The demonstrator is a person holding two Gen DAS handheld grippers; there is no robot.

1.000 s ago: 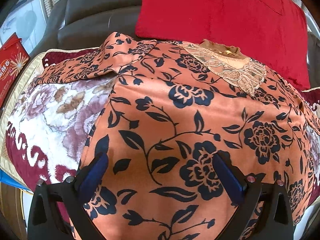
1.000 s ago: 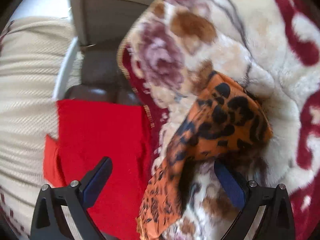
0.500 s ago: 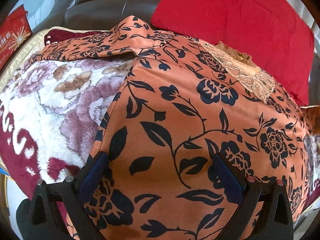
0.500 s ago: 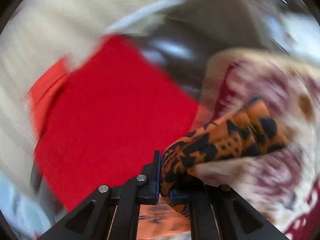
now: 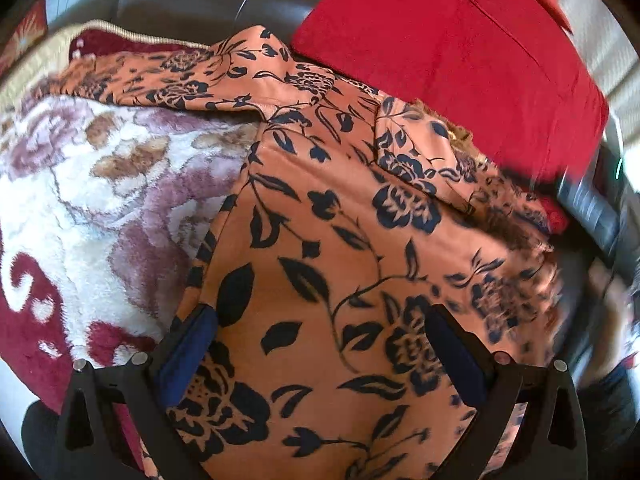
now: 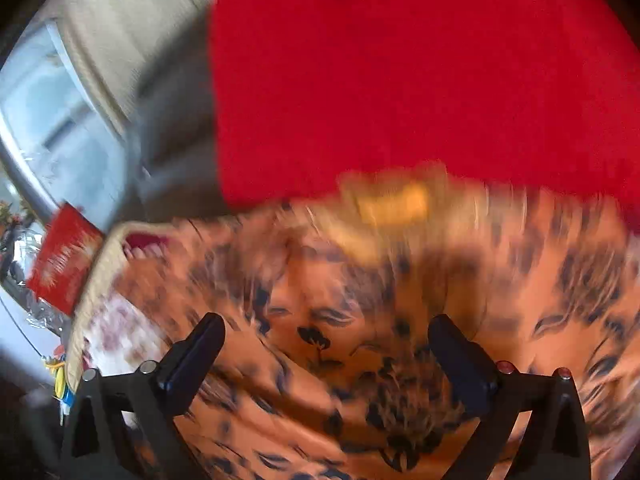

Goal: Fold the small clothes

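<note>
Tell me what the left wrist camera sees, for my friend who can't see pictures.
An orange top with dark blue flowers lies spread on a fluffy flowered blanket, with the left gripper open just above it. A big red cushion leans behind the top, and the right edge is blurry.

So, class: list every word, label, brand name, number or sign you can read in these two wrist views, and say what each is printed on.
No text can be read in either view.
Flat red packet with a white starburst print, at the left edge of the right wrist view: any lettering on it is too blurred to read.
Orange garment with a dark blue flower print: pattern only, no label showing.
Red cushion: plain.
</note>
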